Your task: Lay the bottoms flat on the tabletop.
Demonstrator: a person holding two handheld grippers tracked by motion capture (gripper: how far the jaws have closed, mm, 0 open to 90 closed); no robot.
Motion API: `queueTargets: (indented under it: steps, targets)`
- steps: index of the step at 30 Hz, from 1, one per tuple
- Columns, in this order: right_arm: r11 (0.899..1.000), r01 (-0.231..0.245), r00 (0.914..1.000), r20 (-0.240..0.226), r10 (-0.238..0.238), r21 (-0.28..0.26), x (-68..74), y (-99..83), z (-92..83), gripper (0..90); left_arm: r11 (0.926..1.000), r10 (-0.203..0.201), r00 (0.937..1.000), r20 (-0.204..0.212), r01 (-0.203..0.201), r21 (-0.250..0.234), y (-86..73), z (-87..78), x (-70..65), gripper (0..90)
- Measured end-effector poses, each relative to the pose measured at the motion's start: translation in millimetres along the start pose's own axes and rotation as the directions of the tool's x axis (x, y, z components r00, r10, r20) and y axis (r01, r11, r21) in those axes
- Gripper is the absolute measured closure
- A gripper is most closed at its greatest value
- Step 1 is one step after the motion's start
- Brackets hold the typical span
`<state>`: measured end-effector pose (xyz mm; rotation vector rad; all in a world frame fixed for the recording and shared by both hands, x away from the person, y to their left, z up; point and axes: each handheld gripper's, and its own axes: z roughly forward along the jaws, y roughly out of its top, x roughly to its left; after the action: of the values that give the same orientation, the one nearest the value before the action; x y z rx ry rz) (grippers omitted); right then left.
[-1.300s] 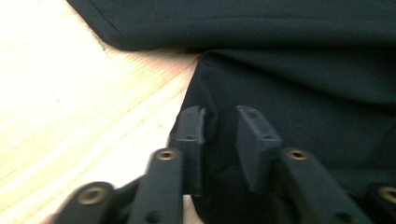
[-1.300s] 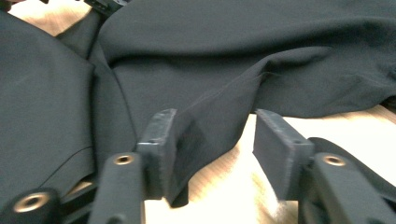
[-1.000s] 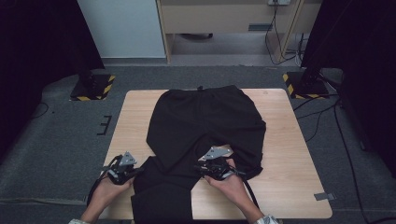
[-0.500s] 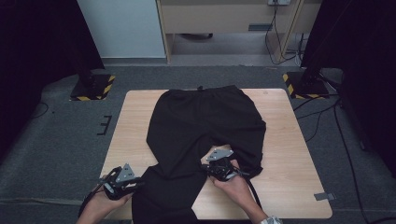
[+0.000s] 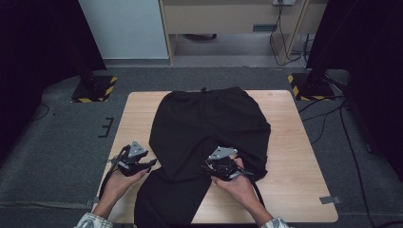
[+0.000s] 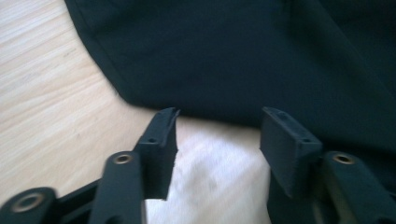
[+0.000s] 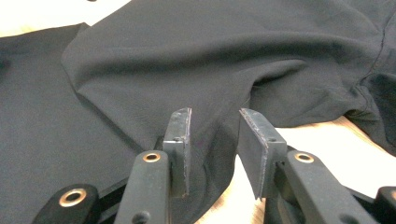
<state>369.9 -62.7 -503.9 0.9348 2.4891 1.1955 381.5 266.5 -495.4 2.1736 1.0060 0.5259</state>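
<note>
Trousers lie spread on the surface, ahead of both tongs. Left tongs gape wide just short of the outer hem, apparently lined up to pinch it; right tongs stand open astride a raised fold, gripping nothing.

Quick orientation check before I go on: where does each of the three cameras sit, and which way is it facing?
High view: above the person's side, looking forward and down at the table and black trousers; both forearms, left gripper and right gripper show.
Left gripper view: rides the left gripper, looking along its parted jaws at the trousers' edge.
Right gripper view: rides the right gripper, jaws parted over cloth.
All three share the trousers and the table.
</note>
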Motion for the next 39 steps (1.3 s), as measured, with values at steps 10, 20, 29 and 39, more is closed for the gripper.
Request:
queueTargets:
  steps: [10,20,29,39]
  targets:
    - [1.0,-0.003,0.9999,-0.017,0.003,0.007,-1.2,-1.5,4.9,65.3,0.9946,-0.038,0.9988,0.032,0.035,0.098,8.9,40.1,0.5,53.3]
    - [1.0,-0.003,0.9998,-0.021,0.003,-0.004,-4.1,-1.5,5.6,69.9,0.9926,-0.033,0.9985,0.043,0.028,0.119,14.3,40.7,-0.6,89.6]
    - [1.0,-0.008,1.0,-0.004,0.008,-0.003,-8.8,0.9,2.4,72.8,0.9992,-0.008,0.9994,0.034,0.006,0.039,63.8,33.0,-7.7,89.6]
    - [1.0,-0.007,0.9999,0.013,0.007,-0.002,-14.9,-2.4,-0.8,80.6,0.9973,0.023,0.9996,0.014,-0.024,0.07,70.5,63.2,-16.7,89.5]
